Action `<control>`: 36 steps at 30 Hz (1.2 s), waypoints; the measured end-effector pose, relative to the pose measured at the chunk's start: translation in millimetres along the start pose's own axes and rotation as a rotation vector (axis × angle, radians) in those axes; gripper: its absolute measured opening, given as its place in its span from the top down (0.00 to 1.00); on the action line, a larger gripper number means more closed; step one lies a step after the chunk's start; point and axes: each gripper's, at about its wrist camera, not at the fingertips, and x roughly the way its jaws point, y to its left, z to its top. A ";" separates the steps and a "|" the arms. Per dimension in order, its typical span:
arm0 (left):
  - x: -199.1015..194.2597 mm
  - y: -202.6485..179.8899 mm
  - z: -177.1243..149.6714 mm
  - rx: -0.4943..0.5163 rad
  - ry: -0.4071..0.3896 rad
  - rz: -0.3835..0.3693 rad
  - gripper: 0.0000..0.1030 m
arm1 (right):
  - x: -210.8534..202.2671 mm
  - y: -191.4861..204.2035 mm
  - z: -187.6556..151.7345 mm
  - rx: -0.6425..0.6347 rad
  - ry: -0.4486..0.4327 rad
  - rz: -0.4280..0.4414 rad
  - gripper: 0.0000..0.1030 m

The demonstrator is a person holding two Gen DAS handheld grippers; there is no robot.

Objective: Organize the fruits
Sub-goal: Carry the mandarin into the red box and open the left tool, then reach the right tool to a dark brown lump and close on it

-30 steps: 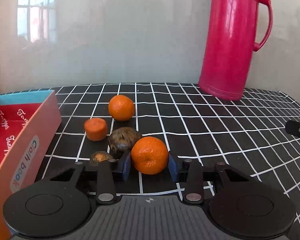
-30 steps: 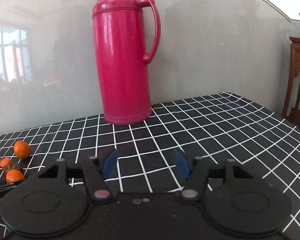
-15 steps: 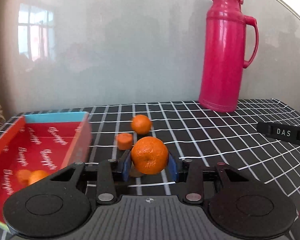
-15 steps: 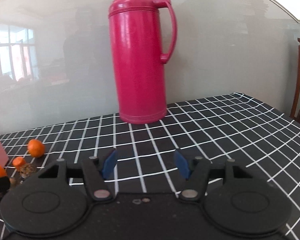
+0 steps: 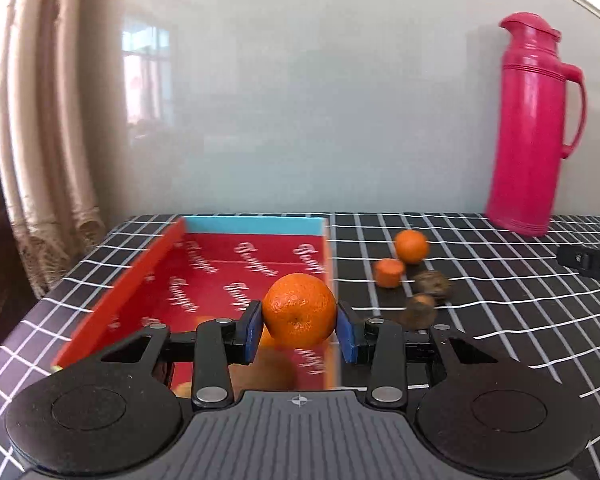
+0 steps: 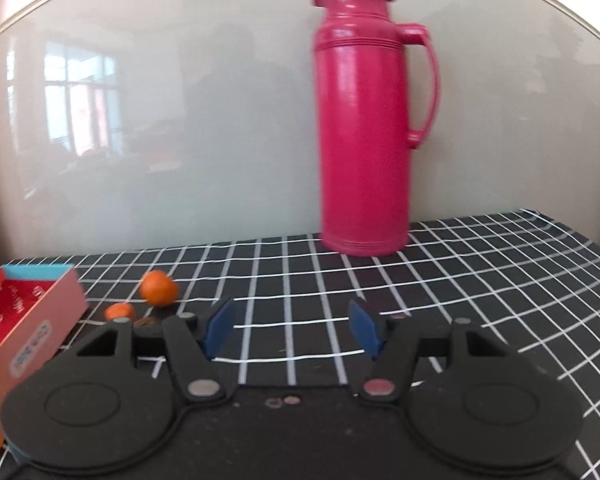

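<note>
step: carry mandarin [image 5: 299, 310] into red box [image 5: 148, 276] | left hand-held gripper [image 5: 299, 330] clamped on it, above box's right wall | right hand-held gripper [image 6: 292, 328] apart, empty | advice: clear the wall, lower, then release gently

The left gripper [image 5: 299, 336] holds a mandarin [image 5: 299, 310] between its blue jaws, above the near right corner of the red box [image 5: 204, 280]. Right of the box, on the checked worktop [image 5: 500, 304], lie another mandarin [image 5: 411, 246], an orange stub [image 5: 388, 273] and two dark fruits [image 5: 432, 285]. The pink flask [image 5: 534, 128] stands far right of the box.
</note>
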 end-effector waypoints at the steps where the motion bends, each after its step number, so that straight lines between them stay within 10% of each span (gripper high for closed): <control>1: 0.4 4.8 -0.4 -0.004 -0.001 0.012 0.62 | 0.3 2.1 0.0 -0.006 -0.001 0.006 0.39; 15: 10.2 57.9 -8.1 -0.089 0.020 0.136 0.62 | 0.9 20.1 -2.8 -0.039 0.001 0.023 0.39; 19: 6.5 61.2 -9.9 -0.094 -0.001 0.149 0.32 | -2.4 24.6 -0.8 -0.050 -0.006 0.029 0.38; 36: -4.6 51.1 -9.5 -0.007 -0.097 0.184 0.00 | -4.5 61.7 -6.1 -0.105 -0.003 0.141 0.35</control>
